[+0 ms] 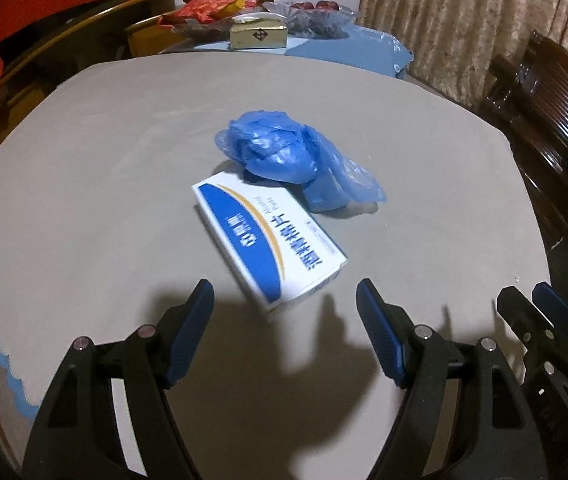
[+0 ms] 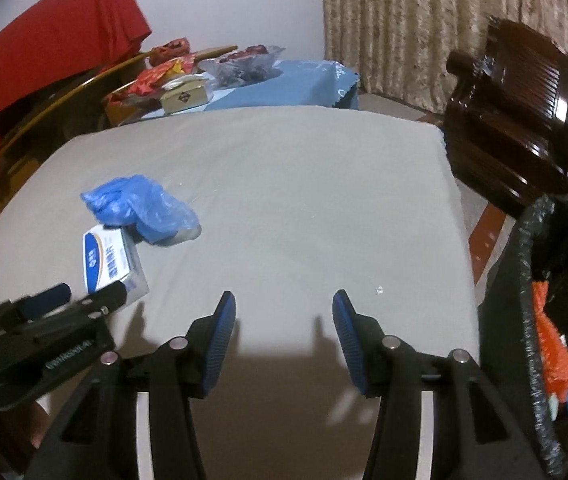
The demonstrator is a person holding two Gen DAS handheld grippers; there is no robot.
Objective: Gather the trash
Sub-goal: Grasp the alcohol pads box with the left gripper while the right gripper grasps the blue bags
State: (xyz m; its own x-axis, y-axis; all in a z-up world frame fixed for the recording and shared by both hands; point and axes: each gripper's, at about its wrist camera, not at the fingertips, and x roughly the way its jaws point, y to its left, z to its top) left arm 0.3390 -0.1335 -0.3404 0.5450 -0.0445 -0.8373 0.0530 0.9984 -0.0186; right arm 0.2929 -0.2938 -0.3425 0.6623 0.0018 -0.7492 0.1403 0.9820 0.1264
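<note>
Left gripper (image 1: 284,300) wide, empty | white-blue box (image 1: 269,236) at 12 | right gripper (image 2: 284,312) wide, empty | bin (image 2: 524,288) at 3, off table edge (image 2: 464,240)

You work under dim, warm indoor light from above and behind, gripper shadows thrown forward on the grey tablecloth (image 1: 103,168), fisheye bending and blackening both views' edges, white-and-blue box (image 1: 269,240) motion-blurred, glossy wooden chair (image 2: 524,132) catching glare.
</note>
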